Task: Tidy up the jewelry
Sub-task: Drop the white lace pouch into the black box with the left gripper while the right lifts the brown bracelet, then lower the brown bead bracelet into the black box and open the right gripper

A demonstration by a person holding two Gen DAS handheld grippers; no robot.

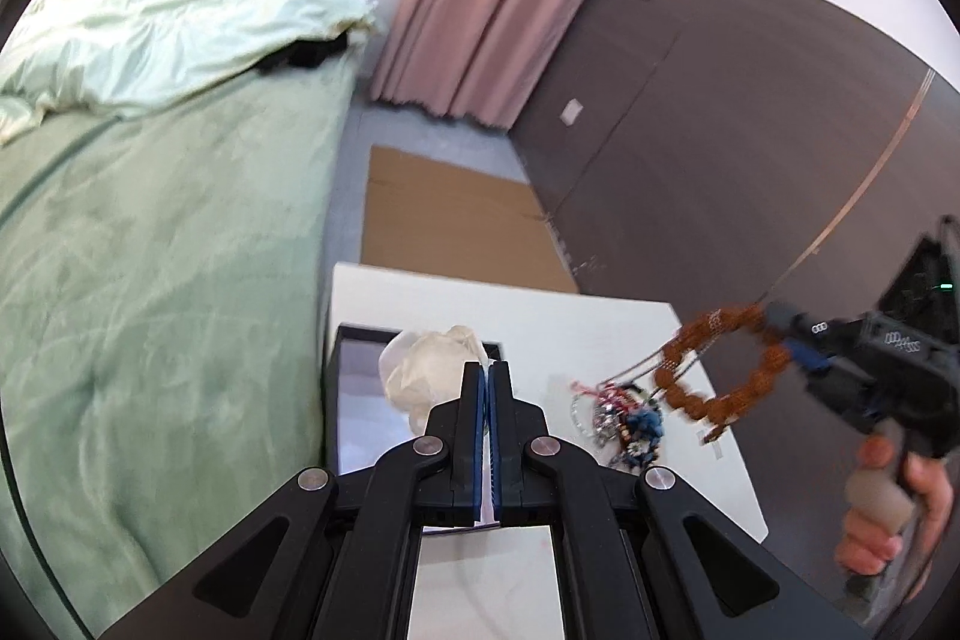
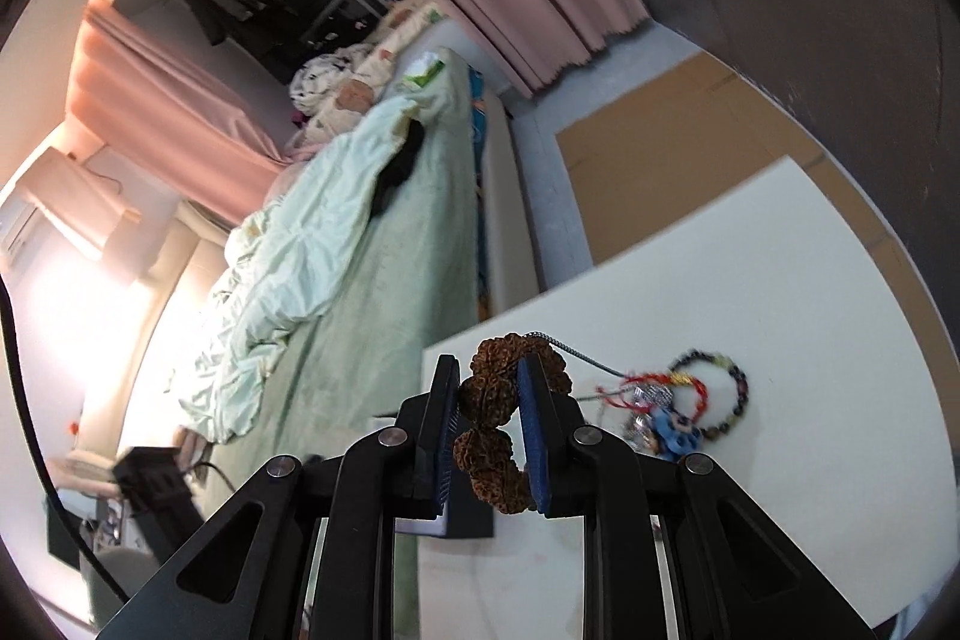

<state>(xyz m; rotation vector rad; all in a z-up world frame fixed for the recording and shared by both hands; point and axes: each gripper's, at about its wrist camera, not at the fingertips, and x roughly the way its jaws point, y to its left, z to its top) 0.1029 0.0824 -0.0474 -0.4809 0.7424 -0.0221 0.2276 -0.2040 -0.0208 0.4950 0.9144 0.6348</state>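
My right gripper (image 2: 489,364) is shut on a bracelet of big brown knobbly beads (image 2: 486,400), held up above the white table (image 2: 750,268). In the left wrist view the same bracelet (image 1: 720,376) hangs as a loop from the right gripper (image 1: 786,346). A thin silver chain (image 2: 579,357) trails from it down to a tangled jewelry pile (image 2: 654,415) with red cord, blue pieces and a dark bead bracelet (image 2: 729,394). My left gripper (image 1: 487,370) is shut with nothing between its pads, over a black-rimmed box (image 1: 337,340) that holds a crumpled white cloth (image 1: 426,370).
A bed with green bedding (image 1: 180,250) runs along the table's left side. Flat cardboard (image 1: 450,214) lies on the floor beyond the table, below pink curtains (image 1: 480,10) and a dark wall (image 1: 750,130). A person's hand (image 1: 894,514) grips the right gripper's handle.
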